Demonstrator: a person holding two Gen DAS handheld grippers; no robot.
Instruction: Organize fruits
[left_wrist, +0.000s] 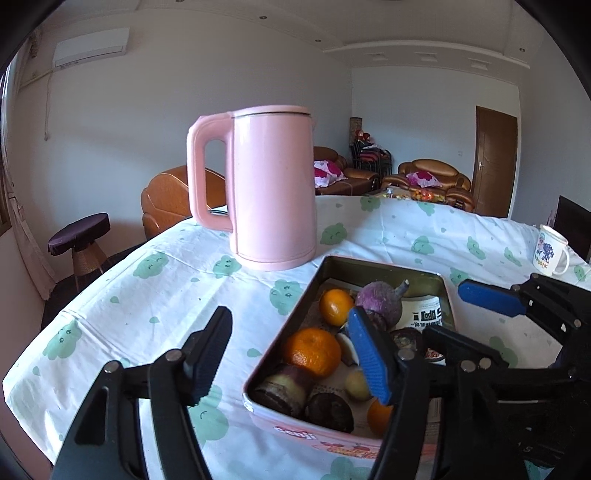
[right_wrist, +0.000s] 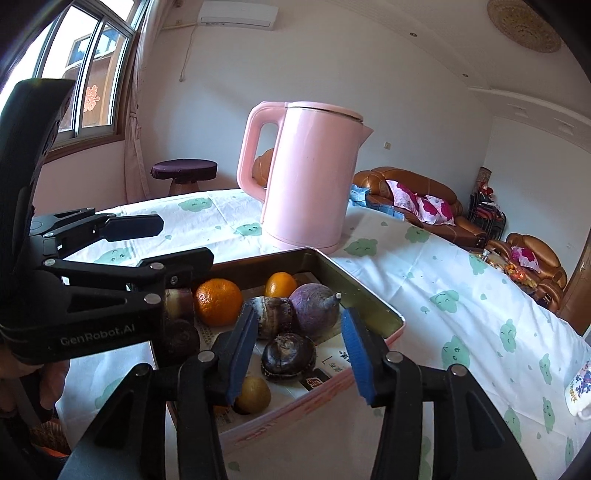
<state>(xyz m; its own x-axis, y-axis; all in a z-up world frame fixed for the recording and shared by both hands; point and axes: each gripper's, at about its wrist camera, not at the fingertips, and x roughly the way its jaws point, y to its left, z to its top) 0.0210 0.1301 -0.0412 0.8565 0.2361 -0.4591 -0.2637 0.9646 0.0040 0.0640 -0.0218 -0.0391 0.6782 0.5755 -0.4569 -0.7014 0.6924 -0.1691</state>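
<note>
The tin (right_wrist: 369, 295) of fruit sat on the table (right_wrist: 461, 280) before the kettle (right_wrist: 314, 177). The right gripper (right_wrist: 299, 347) hung agape over it, a dark fruit (right_wrist: 288, 356) between its fingers. The left gripper (left_wrist: 288, 354), likewise agape, straddled the tin's left wall.

left gripper (right_wrist: 147, 240) body: "genrobot.ai" in pale lettering
tin (left_wrist: 295, 435) outer wall: lettering, too blurred to read
paper (left_wrist: 424, 314) lining the tin: printed characters, unreadable
</note>
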